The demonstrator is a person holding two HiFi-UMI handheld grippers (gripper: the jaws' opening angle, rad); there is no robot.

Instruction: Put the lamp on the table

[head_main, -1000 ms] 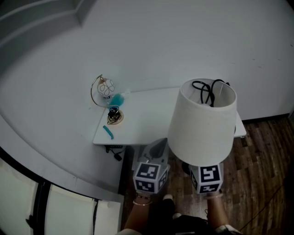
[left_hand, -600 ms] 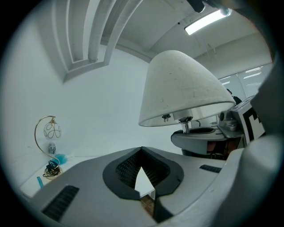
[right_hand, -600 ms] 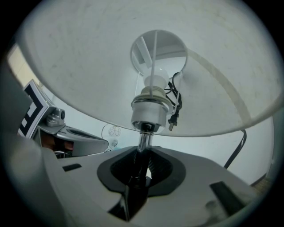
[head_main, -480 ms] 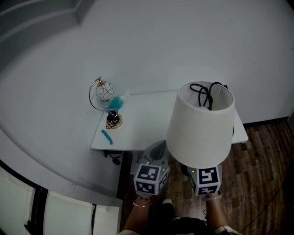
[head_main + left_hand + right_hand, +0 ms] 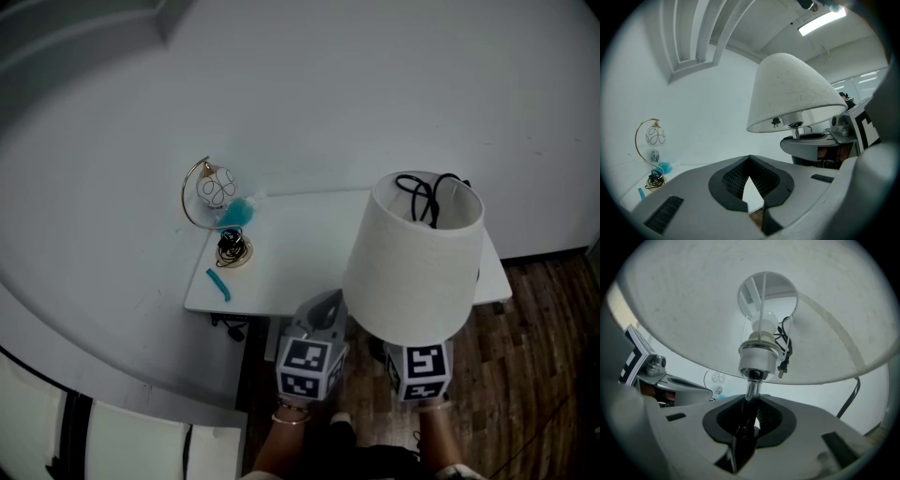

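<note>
A lamp with a white cone shade (image 5: 412, 262) and a black cord bundled in its top is held upright in front of the white table (image 5: 291, 253), its shade covering the table's right part. My right gripper (image 5: 749, 420) is shut on the lamp's thin stem (image 5: 751, 390) just under the bulb socket; in the head view only its marker cube (image 5: 419, 370) shows below the shade. My left gripper (image 5: 322, 305) is beside it on the left, at the table's near edge. Its jaws (image 5: 750, 161) are closed with nothing between them. In the left gripper view the lamp (image 5: 792, 93) is at the right.
On the table's left end stand a small globe ornament in a gold arc (image 5: 211, 192), a teal object (image 5: 236, 208), a coil of dark cord on a gold base (image 5: 232, 249) and a teal stick (image 5: 219, 284). A white wall is behind; wooden floor (image 5: 534, 356) lies at the right.
Both grippers have moved together toward the table, carrying the lamp with them. The grip on the stem is unchanged.
</note>
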